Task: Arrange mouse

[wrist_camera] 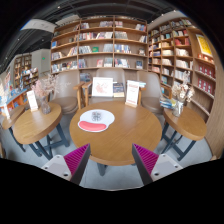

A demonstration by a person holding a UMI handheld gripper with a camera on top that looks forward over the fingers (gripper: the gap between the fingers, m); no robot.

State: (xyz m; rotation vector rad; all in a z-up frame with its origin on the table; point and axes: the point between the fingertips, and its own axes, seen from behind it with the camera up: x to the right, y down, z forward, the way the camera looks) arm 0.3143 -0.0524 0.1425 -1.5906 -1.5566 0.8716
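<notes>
A round wooden table [118,135] stands just ahead of my fingers. On its far left part lies a white round mat [96,120] with a red patch [94,126] on it. A small object that may be the mouse [96,115] sits on the mat; it is too small to tell for sure. My gripper [110,165] hangs open before the table's near edge with nothing between the fingers. The magenta pads [76,158] stand wide apart, well short of the mat.
A second wooden table [35,122] with a white sign stand [33,100] is at the left. A third table [187,120] with flowers [180,95] is at the right. Chairs [132,95] and bookshelves [100,45] line the back. Grey floor lies below the fingers.
</notes>
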